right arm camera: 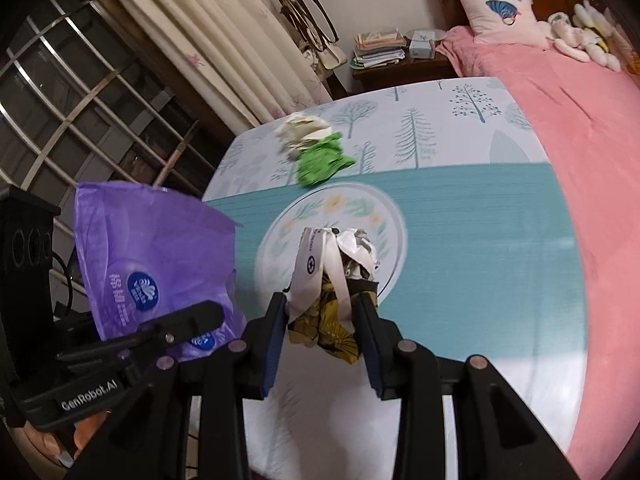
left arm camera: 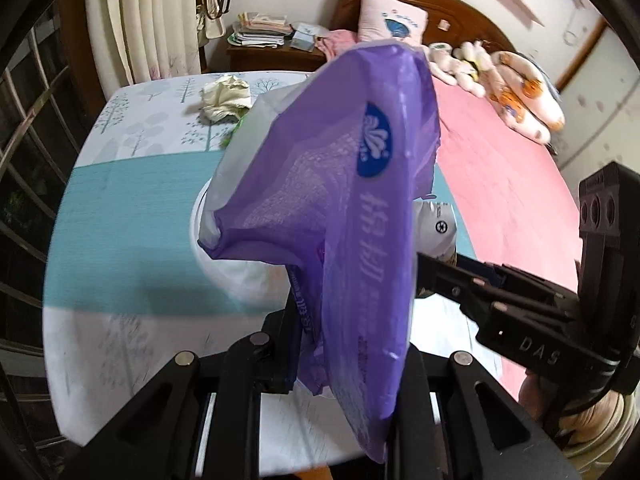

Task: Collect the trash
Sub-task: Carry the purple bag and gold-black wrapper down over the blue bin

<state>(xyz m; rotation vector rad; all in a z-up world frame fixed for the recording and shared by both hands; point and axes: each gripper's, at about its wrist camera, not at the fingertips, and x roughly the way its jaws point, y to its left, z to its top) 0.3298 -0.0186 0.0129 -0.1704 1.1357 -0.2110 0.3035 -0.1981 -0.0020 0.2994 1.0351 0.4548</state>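
My left gripper (left arm camera: 344,340) is shut on a purple plastic bag (left arm camera: 340,184) and holds it up above the table; the bag also shows in the right wrist view (right arm camera: 152,256) at the left. My right gripper (right arm camera: 324,320) is shut on a crumpled white and yellow-patterned wrapper (right arm camera: 332,276), held above the table's round plate print. In the left wrist view the right gripper (left arm camera: 436,272) sits just right of the bag. A cream crumpled paper wad (right arm camera: 302,130) and a green crumpled wrapper (right arm camera: 322,160) lie on the table's far side.
The table (right arm camera: 480,232) has a teal and white tree-print cloth. A pink bed (right arm camera: 580,120) with a pillow and stuffed toys lies to the right. A nightstand (right arm camera: 400,68) with stacked papers stands behind. Curtains and a barred window are at the left.
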